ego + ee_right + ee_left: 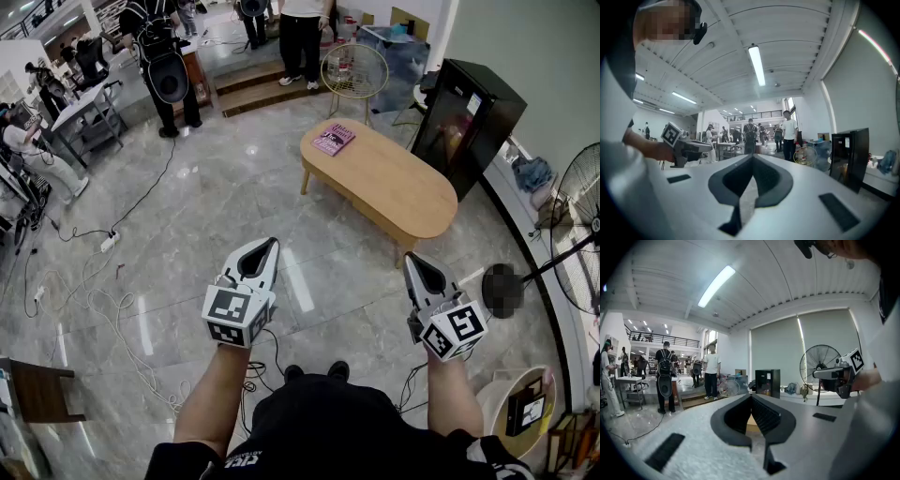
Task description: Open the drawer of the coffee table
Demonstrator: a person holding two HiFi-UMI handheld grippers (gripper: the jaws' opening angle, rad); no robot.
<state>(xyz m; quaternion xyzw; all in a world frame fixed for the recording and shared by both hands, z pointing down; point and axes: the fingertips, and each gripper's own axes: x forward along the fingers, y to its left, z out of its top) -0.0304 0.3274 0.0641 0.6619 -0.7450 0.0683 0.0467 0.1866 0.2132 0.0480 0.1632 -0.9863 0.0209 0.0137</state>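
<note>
A light wooden oval coffee table [384, 183] stands on the grey tiled floor ahead and to the right; a pink book [334, 140] lies at its far end. No drawer shows from here. My left gripper [271, 243] is held out level at mid-height, shut and empty, well short of the table. On the right, my right gripper [409, 257] is also shut and empty, closer to the table's near end. In the left gripper view the jaws [751, 397] meet tip to tip; a bit of the tabletop [751, 423] shows between them. The right gripper view shows shut jaws [752, 157] too.
A black cabinet [464, 127] stands behind the table and a wire basket chair [353, 71] at its far end. A standing fan [577, 234] is at the right. Cables [112, 309] trail over the floor at left. Several people stand in the background near the steps [262, 84].
</note>
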